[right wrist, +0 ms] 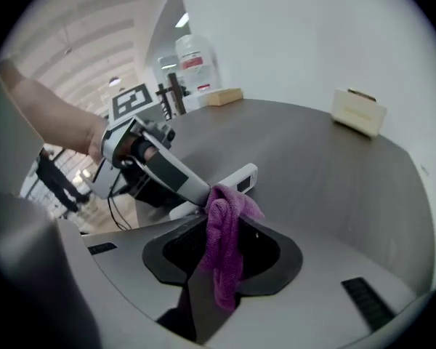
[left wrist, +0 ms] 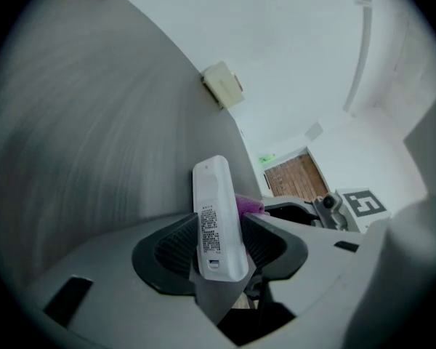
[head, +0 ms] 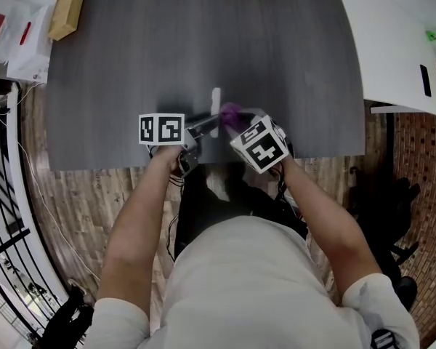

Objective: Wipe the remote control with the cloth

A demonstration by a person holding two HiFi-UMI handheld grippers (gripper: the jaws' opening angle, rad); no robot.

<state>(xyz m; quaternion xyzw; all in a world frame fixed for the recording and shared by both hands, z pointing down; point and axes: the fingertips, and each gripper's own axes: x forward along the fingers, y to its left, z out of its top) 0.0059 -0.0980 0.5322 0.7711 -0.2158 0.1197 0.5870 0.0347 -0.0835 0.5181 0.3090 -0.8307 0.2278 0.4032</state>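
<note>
My left gripper [left wrist: 219, 247] is shut on the lower end of a white remote control [left wrist: 215, 195], whose labelled back faces the camera. In the head view the remote [head: 216, 106] sticks out over the dark table near its front edge. My right gripper [right wrist: 222, 251] is shut on a bunched purple cloth [right wrist: 225, 231]. The top of the cloth rests against the remote [right wrist: 240, 179], right by the left gripper's fingers [right wrist: 176, 180]. In the left gripper view the cloth [left wrist: 249, 205] shows just behind the remote's right side. Both grippers [head: 203, 127] [head: 235, 124] meet over the table's near edge.
The dark grey table [head: 203, 35] carries a tan box [head: 65, 11] at its far left corner. A white table [head: 392, 42] adjoins on the right. A clear bottle with a red label [right wrist: 192, 60] stands beyond the table. A wooden floor [head: 87, 202] lies below the front edge.
</note>
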